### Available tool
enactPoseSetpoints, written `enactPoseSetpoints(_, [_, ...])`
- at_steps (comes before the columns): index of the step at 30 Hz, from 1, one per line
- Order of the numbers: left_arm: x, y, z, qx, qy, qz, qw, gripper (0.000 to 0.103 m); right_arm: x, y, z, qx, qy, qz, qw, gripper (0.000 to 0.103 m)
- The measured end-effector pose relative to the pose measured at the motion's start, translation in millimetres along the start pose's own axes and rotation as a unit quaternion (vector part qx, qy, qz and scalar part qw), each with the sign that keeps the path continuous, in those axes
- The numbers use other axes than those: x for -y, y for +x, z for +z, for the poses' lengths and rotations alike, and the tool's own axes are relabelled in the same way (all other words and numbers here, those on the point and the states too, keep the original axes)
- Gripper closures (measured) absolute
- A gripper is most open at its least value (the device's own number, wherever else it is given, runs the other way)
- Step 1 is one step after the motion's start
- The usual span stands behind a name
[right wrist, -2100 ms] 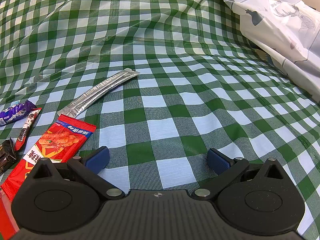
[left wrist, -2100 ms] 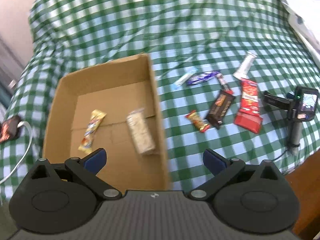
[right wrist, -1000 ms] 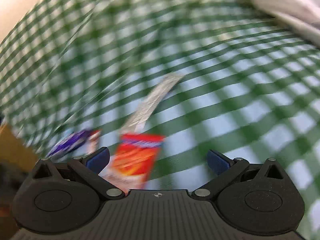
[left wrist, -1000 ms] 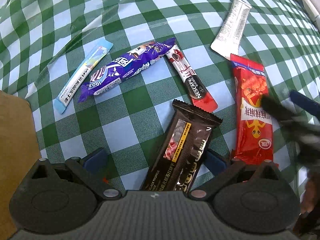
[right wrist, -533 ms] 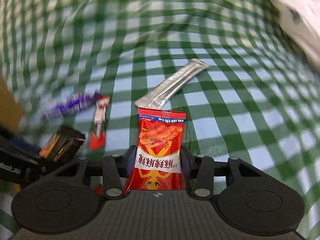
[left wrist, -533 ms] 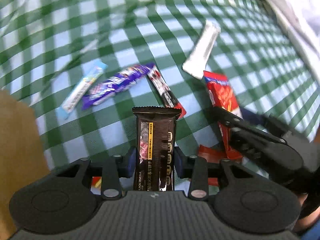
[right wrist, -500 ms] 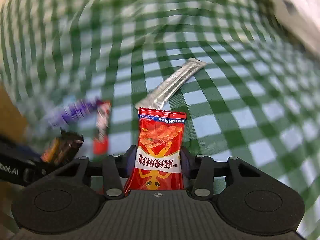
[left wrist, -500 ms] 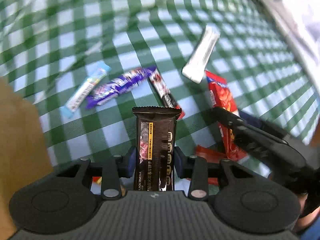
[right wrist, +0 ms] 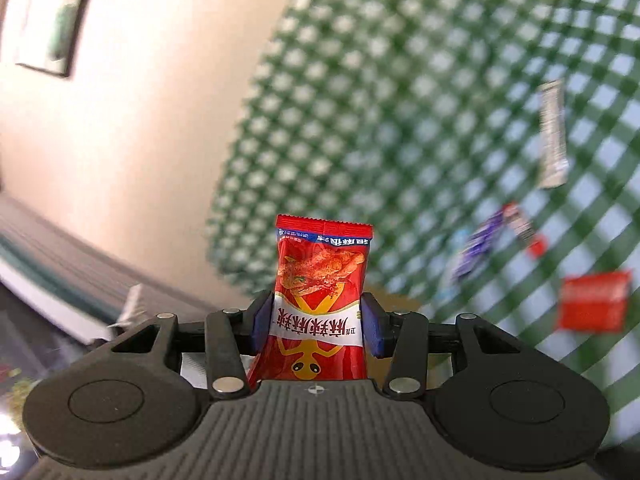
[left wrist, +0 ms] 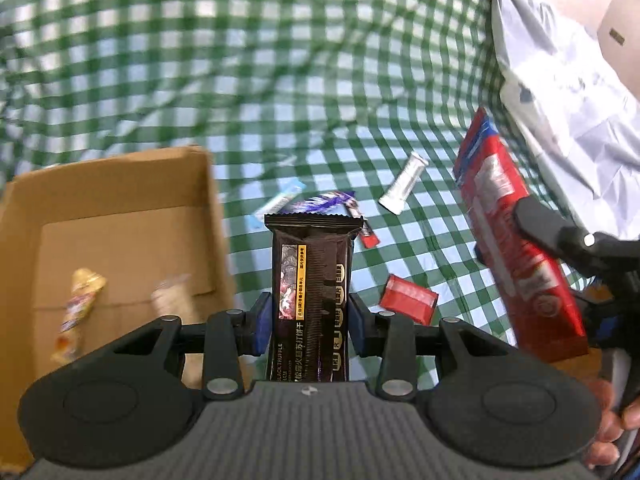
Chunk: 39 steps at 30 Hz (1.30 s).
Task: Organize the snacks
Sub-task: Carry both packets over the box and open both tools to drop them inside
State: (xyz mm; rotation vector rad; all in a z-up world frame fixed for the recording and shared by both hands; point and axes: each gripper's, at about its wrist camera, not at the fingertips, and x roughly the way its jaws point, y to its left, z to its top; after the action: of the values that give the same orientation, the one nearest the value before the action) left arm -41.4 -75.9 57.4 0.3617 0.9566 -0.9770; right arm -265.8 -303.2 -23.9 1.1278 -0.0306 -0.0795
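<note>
The left gripper is clamping one dark chocolate bar; the right gripper is clamping one red snack packet. Two snacks are lying in the cardboard box left of the left fingers; five are lying beyond them on the checked cloth.

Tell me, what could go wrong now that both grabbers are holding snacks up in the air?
1. The left gripper pinches only the bottom of the dark bar; most sticks out, so it might slip before reaching the box.
2. The right gripper squeezes the red pack by its sides, which could crush what's inside.
3. Both held snacks are close together, so they could bump near the box.
</note>
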Motion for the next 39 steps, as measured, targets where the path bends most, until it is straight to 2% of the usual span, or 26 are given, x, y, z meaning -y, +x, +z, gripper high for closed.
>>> enactPoseSetpoints(9, [-68.1,-86.9,-65.4,0.024,-0.06,0.031,0.9974,0.06,-93.5,3.8,-49.8,-0.039,-0.017,0.066,0.997,0.054])
enactPoseSetpoints(19, [-134.3,-147.0,-114.9,0.057,-0.119,0.057,0.9896,0.06,-152.1,20.4,-98.2,-0.083,-0.044,0.075,0.993,0.054])
enactPoseSetpoints(29, [-147.1,-162.5,-129.6,0.073,-0.131,0.065,0.9866,0.06,-171.7,36.1,-124.8,-0.114,-0.077,0.053,0.989,0.054])
enactPoseSetpoints(39, [-153.5,-149.6,-127.1,0.06,-0.139,0.066,0.9862,0.06,-167.8,47.5,-128.9,-0.131,-0.085,0.029,0.987,0.053])
